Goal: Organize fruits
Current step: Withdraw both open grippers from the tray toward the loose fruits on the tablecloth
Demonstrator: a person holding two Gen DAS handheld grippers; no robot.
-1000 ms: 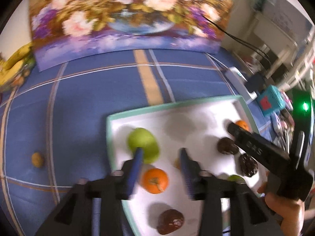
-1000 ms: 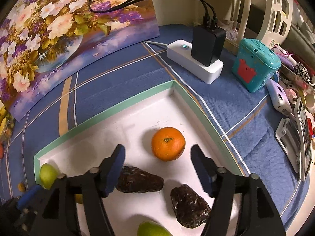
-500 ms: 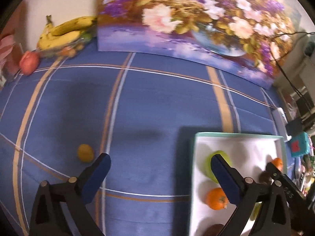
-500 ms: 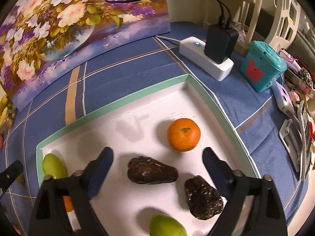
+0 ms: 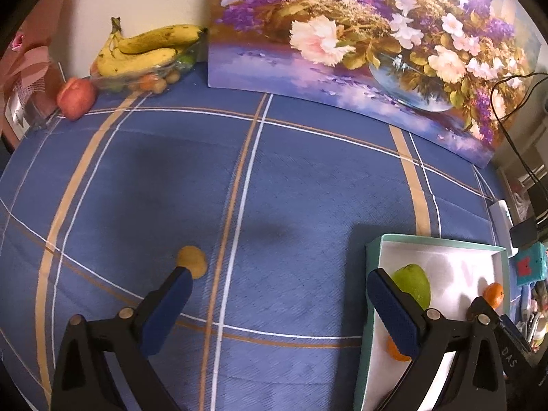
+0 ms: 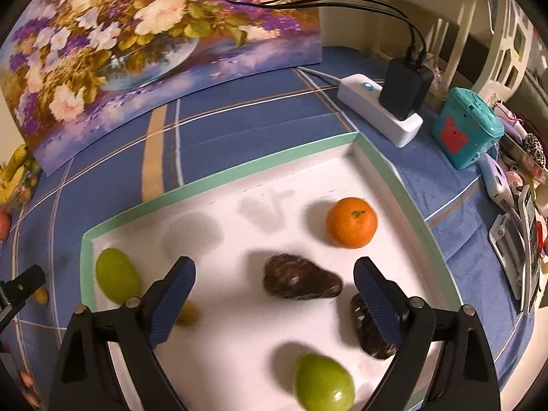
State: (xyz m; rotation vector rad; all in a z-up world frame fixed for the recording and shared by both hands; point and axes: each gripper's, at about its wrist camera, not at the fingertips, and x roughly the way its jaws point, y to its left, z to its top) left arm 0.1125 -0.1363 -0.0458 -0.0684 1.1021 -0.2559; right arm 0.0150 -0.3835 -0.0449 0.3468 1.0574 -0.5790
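Inside the white tray point(image 6: 404, 188) lie two oranges, one point(image 6: 351, 222) beyond the right tongs and one point(image 5: 397, 351) behind the left tongs' right finger; two green fruits point(image 6: 117, 275) point(image 6: 323, 385); two dark avocados point(image 6: 301, 277) point(image 6: 368, 328); and one small yellow fruit point(image 6: 187, 313). A second small yellow fruit point(image 5: 191, 261) sits on the cloth at the left tongs' left fingertip.

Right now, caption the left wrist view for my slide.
Open left tongs hover over the blue cloth beside a small yellow fruit, white tray at right.
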